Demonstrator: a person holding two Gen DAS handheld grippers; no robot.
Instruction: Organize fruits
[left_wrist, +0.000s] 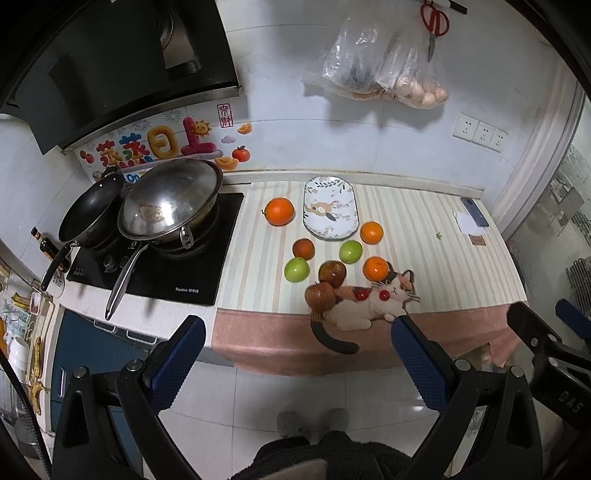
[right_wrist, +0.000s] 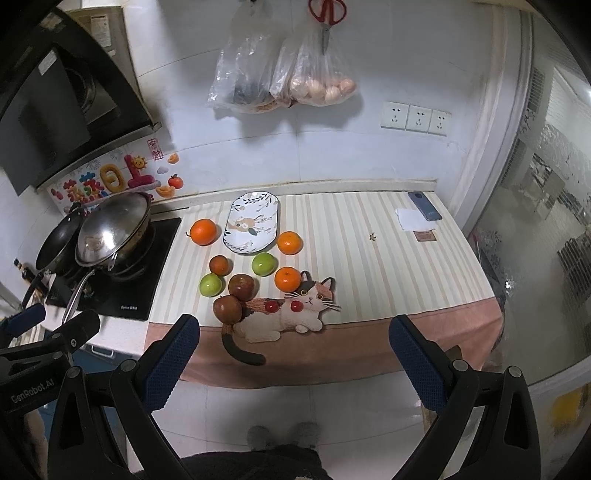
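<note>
Several fruits lie on the striped counter mat around an empty oval patterned plate (left_wrist: 330, 211) (right_wrist: 252, 222). Three oranges (left_wrist: 279, 211) (left_wrist: 371, 232) (left_wrist: 375, 268), two green apples (left_wrist: 296, 269) (left_wrist: 350, 251) and three dark red apples (left_wrist: 303, 248) (left_wrist: 332, 273) (left_wrist: 320, 296) show in the left wrist view. In the right wrist view the nearest red apple (right_wrist: 227, 309) lies by the mat's front. My left gripper (left_wrist: 297, 350) and right gripper (right_wrist: 293, 350) are both open and empty, held in front of the counter edge, well short of the fruit.
A stove with a steel wok (left_wrist: 171, 201) and a black pan (left_wrist: 90, 210) stands left of the mat. A cat-shaped mat (right_wrist: 291, 314) lies at the front edge. A phone (right_wrist: 424, 210) and paper lie at the far right. Bags (right_wrist: 284, 79) and scissors hang on the wall.
</note>
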